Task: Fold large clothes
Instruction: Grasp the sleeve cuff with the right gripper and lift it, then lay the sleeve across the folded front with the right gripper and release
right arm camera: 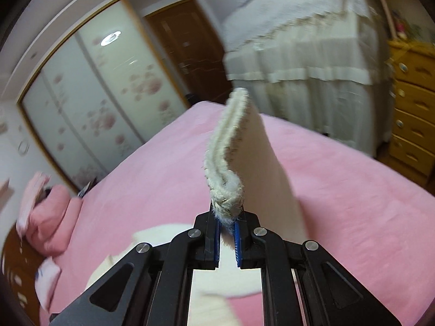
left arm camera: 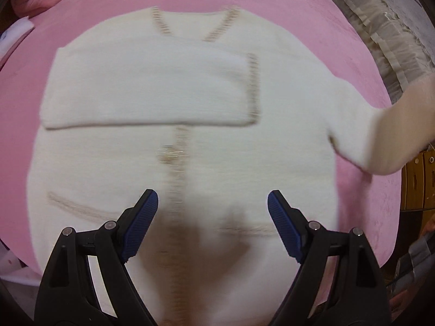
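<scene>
Cream knit cardigan [left arm camera: 174, 141] is lying flat on the pink bedspread [left arm camera: 299, 13], 1 sleeve folded across. Right gripper [right arm camera: 227, 226] is clenching the other cuff [right arm camera: 227, 163]; left gripper [left arm camera: 212, 212] is hovering released. Thin pinch risks the cuff slipping mid-swing.

A cream cardigan [left arm camera: 141, 87] with beige striped trim lies on a pink bedspread [left arm camera: 312, 21]; wardrobe doors [right arm camera: 103, 103] show pink flowers on white.

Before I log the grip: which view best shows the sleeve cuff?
The right wrist view: the sleeve cuff sits sharp, pinched in the right claw. The left wrist view shows only the lifted sleeve, blurred, its cuff out of frame.
</scene>
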Tool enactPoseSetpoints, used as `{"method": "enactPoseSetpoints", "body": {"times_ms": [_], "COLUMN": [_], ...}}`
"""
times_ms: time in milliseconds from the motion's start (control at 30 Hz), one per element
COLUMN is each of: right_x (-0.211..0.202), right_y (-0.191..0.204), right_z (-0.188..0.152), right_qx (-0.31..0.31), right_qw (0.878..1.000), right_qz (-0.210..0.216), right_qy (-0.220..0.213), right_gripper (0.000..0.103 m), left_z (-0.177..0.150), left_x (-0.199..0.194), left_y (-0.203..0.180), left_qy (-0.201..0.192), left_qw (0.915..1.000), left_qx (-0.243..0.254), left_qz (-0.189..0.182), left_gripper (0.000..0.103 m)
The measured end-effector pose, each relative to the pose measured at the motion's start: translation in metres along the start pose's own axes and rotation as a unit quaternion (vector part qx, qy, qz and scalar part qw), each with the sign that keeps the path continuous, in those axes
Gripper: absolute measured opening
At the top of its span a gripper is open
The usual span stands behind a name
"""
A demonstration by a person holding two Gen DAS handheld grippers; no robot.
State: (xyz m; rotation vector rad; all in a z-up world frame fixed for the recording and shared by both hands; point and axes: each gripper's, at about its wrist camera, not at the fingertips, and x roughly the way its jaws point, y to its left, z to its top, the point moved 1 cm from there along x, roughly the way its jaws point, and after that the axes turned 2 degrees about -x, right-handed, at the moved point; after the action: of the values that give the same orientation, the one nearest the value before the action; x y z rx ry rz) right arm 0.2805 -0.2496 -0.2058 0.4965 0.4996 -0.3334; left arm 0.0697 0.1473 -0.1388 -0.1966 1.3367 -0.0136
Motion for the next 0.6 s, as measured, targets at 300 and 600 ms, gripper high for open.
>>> {"method": "enactPoseSetpoints", "body": {"times_ms": [300,600], "right_x": [0.092,0.172], "right_y": [0.201,0.264], "right_z": [-0.128,-0.203], "right_qx": [-0.106,-0.129], "right_qw": [0.985,0.955], "right_qz": [-0.009,-0.026], "right_qy": [0.132,0.264], "right_gripper": [0.008,0.058], "left_z": [0.011,-0.009], "left_x": [-0.010,0.001], "left_y": [0.137,0.206], "left_qy": [0.018,0.075], "left_qw": [0.9989,0.9949], "left_qx": [-0.041,-0.067], "left_qz": [0.011,0.009], "left_gripper": [0.081,0.081]}}
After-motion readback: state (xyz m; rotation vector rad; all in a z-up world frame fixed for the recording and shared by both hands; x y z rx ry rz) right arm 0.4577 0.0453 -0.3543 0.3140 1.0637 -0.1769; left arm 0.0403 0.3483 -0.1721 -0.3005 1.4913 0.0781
